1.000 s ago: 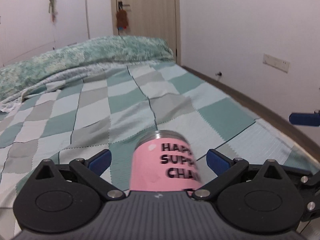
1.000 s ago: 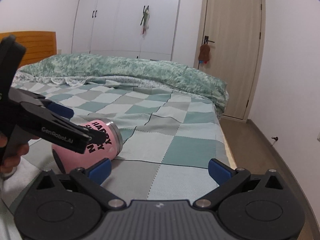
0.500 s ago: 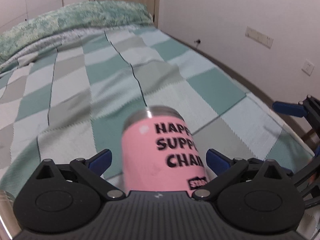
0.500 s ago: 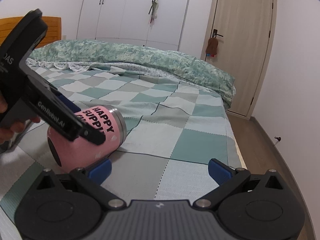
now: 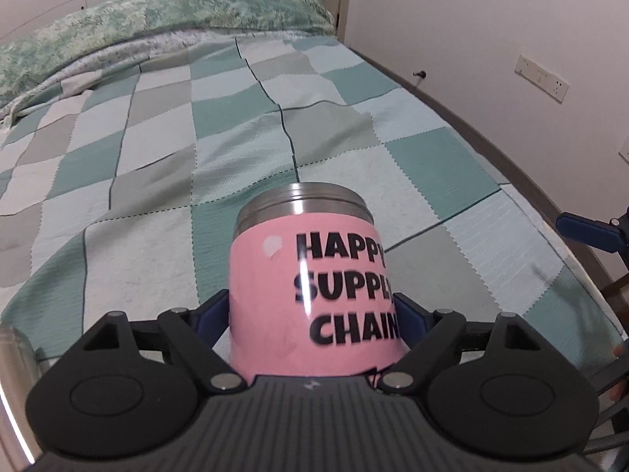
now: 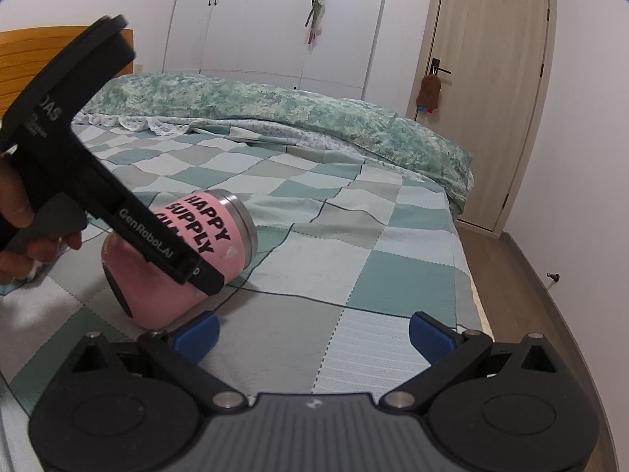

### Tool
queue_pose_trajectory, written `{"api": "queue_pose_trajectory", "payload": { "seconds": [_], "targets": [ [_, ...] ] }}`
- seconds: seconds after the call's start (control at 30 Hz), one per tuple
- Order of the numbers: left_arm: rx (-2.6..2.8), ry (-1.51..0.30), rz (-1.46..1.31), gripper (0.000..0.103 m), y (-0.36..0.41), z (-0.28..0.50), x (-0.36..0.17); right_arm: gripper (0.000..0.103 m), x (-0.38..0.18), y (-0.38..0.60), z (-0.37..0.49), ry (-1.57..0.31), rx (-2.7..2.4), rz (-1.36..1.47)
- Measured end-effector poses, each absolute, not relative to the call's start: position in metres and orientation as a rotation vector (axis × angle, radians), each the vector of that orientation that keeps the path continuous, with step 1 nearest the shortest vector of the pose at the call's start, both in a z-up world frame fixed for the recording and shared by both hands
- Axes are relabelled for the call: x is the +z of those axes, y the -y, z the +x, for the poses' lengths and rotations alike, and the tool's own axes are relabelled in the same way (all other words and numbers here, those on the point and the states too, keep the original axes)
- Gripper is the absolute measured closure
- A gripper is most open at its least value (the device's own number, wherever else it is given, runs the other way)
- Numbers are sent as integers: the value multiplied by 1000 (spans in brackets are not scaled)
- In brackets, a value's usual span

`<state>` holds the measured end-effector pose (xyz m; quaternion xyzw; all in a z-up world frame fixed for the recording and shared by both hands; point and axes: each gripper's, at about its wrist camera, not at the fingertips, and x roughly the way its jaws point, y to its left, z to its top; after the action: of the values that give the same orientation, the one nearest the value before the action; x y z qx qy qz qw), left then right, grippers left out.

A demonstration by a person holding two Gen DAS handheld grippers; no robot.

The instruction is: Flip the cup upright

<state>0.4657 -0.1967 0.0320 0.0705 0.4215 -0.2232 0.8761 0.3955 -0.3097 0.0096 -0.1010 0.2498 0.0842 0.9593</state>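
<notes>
Pink cup (image 6: 179, 253) on its side on the bed (image 6: 354, 259), long axis pointing away, steel rim farthest. Left hand-held gripper (image 5: 312, 316) seemingly clamped around its body; right hand-held gripper (image 6: 312, 332) nearby, spread wide, holding nothing.

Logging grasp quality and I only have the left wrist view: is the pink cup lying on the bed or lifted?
Observer: The pink cup lies on its side on the bed cover.
Reviewer: Where does its steel rim point?
Observer: Toward the door side.
Reviewer: Is the right gripper involved?
Observer: No, the right gripper is open, holding nothing, beside the cup; the left gripper clamps its body.
</notes>
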Motion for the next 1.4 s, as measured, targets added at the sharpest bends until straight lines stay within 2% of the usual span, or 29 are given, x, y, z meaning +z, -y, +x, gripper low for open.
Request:
{"api": "queue_pose_trajectory", "payload": {
  "seconds": [0.23,0.63,0.87,1.07,1.33,1.37,1.4],
  "targets": [
    [-479,-839,107,18,188,418,56,0,35,304,363,-485,184,-199],
    [-490,-793,27,18,134,285,100,0,77,264,245,-443,235,-205],
    [-466,-905,-74,18,91,228,82,0,70,234,186,-482,289,-214],
    [-447,-996,-144,18,73,214,50,0,53,220,161,-525,312,-207],
    [-457,-958,-141,17,77,224,39,0,38,217,167,-559,307,-190],
    [-461,-952,-134,15,77,224,39,0,38,217,168,-561,307,-188],
    [-455,-940,-119,5,78,223,40,0,38,217,170,-562,306,-188]
  ]
}}
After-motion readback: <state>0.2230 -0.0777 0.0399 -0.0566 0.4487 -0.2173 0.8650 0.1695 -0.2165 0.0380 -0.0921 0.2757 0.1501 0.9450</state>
